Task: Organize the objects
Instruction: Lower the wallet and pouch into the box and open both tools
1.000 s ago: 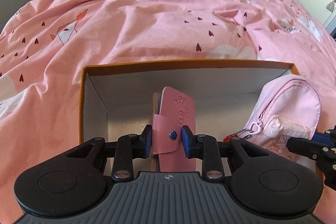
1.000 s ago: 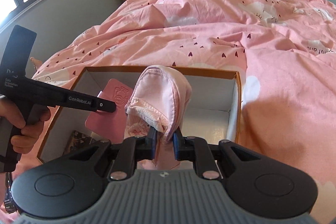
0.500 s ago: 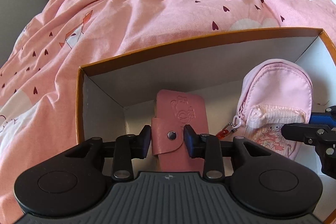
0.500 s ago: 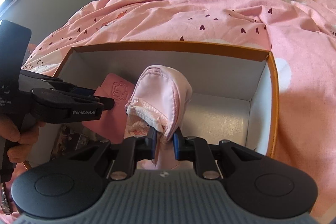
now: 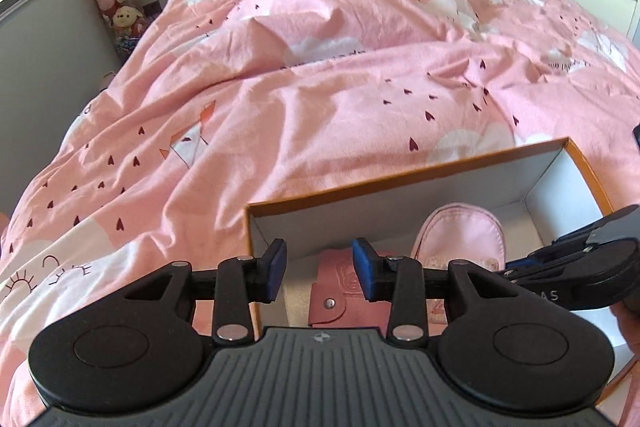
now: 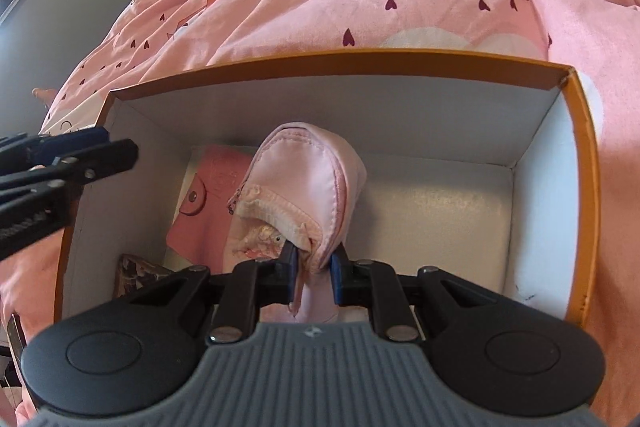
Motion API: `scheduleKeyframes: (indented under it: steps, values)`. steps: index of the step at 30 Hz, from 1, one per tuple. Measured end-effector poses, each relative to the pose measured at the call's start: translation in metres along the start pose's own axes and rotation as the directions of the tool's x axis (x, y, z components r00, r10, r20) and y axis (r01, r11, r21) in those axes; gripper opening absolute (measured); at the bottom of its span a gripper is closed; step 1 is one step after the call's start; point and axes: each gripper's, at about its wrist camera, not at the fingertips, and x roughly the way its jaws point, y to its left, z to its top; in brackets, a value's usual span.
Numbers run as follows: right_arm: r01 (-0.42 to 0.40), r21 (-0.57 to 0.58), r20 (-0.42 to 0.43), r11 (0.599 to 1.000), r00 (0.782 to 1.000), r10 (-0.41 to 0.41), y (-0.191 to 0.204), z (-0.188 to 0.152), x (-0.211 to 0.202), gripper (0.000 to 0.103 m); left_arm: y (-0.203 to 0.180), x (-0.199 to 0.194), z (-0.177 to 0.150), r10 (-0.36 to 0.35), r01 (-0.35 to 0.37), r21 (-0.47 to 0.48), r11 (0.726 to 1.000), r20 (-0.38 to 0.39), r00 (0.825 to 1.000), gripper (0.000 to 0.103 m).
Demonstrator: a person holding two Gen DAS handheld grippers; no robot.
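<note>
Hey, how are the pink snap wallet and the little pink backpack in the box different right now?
The pink snap wallet lies loose in the box; the little backpack is clamped in the right tongs. The wallet is flat and darker pink with a snap flap; the backpack is puffy, paler and zippered. The left tongs, jaws just opened, stand above the wallet, apart from it. Both are pink and inside the box.

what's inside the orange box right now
A pink snap wallet lies on the floor of the orange box, the pale pink pouch beside it, pinched by the right gripper. A patterned item is mostly hidden in the near corner.
</note>
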Motion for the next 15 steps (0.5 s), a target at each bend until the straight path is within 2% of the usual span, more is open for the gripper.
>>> scheduleKeyframes:
  steps: [6,9,13,15]
  values:
    - [-0.034,0.008,-0.009,0.999,0.999,0.035,0.011,0.009,0.015,0.018,0.033,-0.015,-0.001,0.003,0.001,-0.111,0.994,0.028,1.000,0.045]
    - [-0.004,-0.029,0.002,1.000,1.000,0.004,0.018,0.012,0.020,0.018,0.045,-0.013,-0.005,0.006,-0.002,-0.145,0.989,0.023,1.000,0.045]
    - [0.010,-0.087,0.022,0.996,1.000,-0.008,0.023,0.009,0.024,0.019,0.054,-0.005,-0.015,-0.027,0.025,-0.188,0.982,-0.006,1.000,0.045]
    - [-0.010,-0.085,0.029,0.996,1.000,0.012,0.021,0.006,0.018,0.018,0.058,-0.002,-0.021,-0.048,0.043,-0.205,0.978,-0.017,0.999,0.045]
